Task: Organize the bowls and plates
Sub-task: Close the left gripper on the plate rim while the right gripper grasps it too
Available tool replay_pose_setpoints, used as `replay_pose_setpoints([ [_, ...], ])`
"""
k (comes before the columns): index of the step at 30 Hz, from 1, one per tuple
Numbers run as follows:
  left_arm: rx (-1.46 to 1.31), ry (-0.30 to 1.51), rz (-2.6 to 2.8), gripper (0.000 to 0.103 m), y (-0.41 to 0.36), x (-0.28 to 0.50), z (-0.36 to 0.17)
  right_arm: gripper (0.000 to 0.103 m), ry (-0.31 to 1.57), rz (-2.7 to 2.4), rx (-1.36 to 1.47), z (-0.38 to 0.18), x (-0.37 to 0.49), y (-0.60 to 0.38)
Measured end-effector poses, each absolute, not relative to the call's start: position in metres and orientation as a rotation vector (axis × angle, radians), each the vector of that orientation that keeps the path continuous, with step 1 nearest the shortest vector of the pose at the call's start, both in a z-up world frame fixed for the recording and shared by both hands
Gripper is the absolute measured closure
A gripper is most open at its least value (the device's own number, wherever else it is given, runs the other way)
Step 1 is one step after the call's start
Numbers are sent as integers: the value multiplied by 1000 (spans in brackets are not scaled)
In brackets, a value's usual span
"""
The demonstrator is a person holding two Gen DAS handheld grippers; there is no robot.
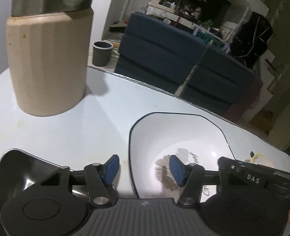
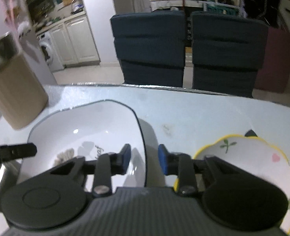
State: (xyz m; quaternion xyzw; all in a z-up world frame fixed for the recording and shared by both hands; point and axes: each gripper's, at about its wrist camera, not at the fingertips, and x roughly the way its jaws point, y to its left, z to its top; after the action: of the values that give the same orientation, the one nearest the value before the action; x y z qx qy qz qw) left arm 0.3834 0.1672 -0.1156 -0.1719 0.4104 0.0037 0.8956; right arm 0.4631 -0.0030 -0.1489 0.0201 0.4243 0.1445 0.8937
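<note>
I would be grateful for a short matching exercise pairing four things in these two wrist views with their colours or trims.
Things:
1. Large white bowl with leaf print
2. Small scalloped flower-print dish
3. Ribbed canister on the table
4. Gripper finger pads

Descriptions:
A. Blue
B. Yellow rim
C. Beige body
D. Thin dark rim

Pairs: 1-D, 2-B, 3-C, 4-A
</note>
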Motion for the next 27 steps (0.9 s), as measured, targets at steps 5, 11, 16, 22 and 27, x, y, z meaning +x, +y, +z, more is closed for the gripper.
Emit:
replay_pose_setpoints([
  [5,-247,856,-15,63,159,387,-121,85,919,332,36,-143,461,-3],
  [11,-98,885,-2,78,151,393,-126,87,979,386,42,-140,463,-10],
  [16,-58,912,-25,77,149,397,-131,85,980,378,56,-143,464,-9],
  [22,-82,915,-27,80,152,397,-130,84,953,375,17,-143,457,-4],
  [27,-84,884,-42,81,153,394,-132,86,943,375,45,-143,454,-7],
])
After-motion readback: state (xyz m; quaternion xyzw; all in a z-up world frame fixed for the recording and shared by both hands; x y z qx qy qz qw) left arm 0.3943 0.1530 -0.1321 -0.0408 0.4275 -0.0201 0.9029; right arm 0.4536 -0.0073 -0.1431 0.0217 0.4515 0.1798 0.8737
